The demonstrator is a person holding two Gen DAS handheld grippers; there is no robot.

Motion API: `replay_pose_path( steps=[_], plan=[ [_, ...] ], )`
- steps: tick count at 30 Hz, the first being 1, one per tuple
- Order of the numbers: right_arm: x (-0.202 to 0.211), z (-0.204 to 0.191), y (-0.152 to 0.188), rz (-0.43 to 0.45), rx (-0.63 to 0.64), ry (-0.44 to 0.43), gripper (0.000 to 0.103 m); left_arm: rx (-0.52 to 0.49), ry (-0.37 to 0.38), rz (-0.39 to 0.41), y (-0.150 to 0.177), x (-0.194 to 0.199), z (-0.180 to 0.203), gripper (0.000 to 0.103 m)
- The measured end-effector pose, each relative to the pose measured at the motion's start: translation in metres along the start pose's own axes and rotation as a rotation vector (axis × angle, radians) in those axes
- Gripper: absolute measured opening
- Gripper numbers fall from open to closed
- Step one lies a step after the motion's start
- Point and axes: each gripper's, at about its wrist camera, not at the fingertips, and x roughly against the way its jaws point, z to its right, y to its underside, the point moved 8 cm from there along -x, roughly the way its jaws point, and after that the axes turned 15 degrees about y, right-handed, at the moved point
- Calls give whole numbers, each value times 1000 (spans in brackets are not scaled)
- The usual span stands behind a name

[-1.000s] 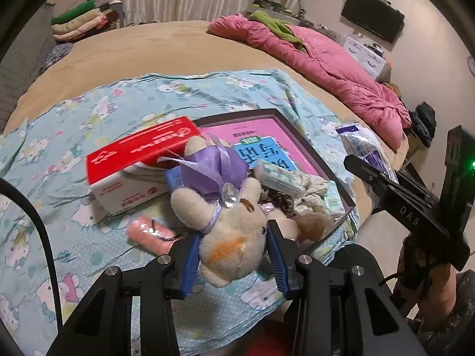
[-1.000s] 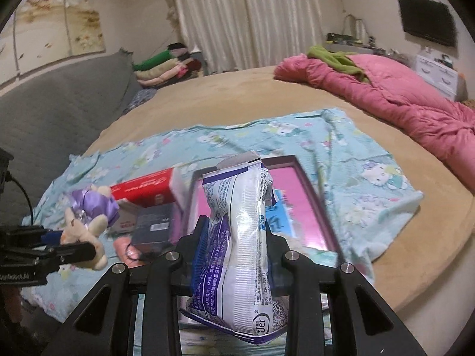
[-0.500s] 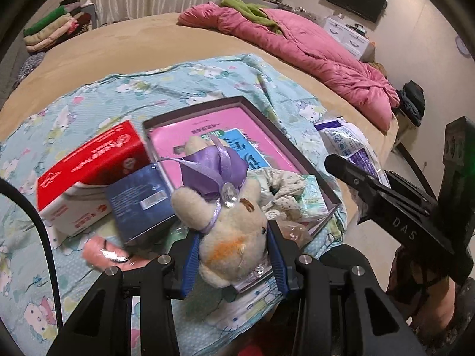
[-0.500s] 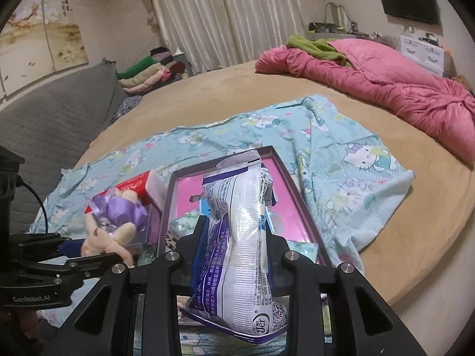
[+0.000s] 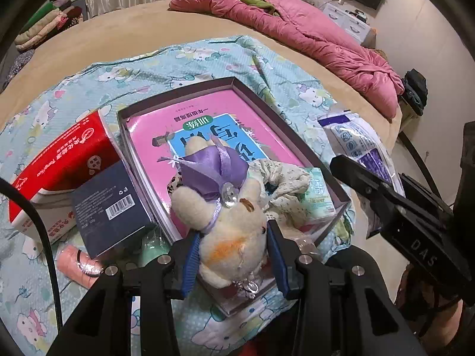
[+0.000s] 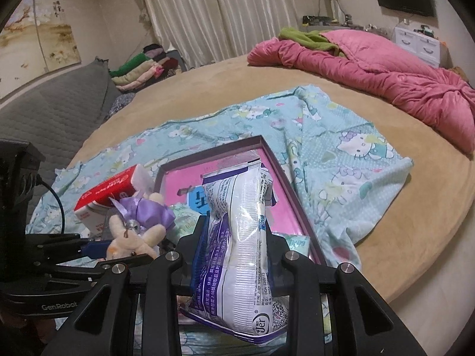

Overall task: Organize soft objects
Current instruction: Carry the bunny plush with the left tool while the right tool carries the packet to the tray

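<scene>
1. Left wrist view: the left gripper [image 5: 233, 255] has its blue-padded fingers [image 5: 190, 262] clamped on the body of a cream plush bunny with a purple satin bow and a clear gem [image 5: 228, 207], low in the centre of the frame. Compared with half a second ago, the bunny now hangs over the near end of the shallow dark-rimmed cardboard tray [image 5: 267, 109], which sits larger and more central. The pink book with a blue panel of Chinese characters [image 5: 213, 124] lies inside the tray, its print upside down. A crumpled floral cloth [image 5: 282, 178] and a mint tissue pack [image 5: 319, 195] lie at the tray's lower right corner. Left of the tray, a red and white box with Chinese lettering [image 5: 62, 163] touches a navy box with a barcode [image 5: 109, 204]. The right tool, at the right edge, reads "DAS".

2. Right wrist view: the right gripper [image 6: 236, 255] has its fingers pressed on a white and purple crinkly plastic packet [image 6: 240, 237], held upright at lower centre above the tray [image 6: 292, 198]; "Jer" is legible at its bottom. The tray has drawn closer. The left tool, lower left, reads "GenRobot". Everything rests on a pale blue Hello Kitty sheet [image 6: 341, 154].
</scene>
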Motion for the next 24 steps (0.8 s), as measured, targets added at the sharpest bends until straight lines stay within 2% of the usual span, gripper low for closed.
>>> replay_pose_path(
  steps=[13,24],
  plan=[
    [-22,-3,9,-43,5,5,32,12,-6,-52,1,-26,-12,42],
    [-27,2,7,-43,-6,23,32,9,3,-59,-8,-37,-13,42]
  ],
)
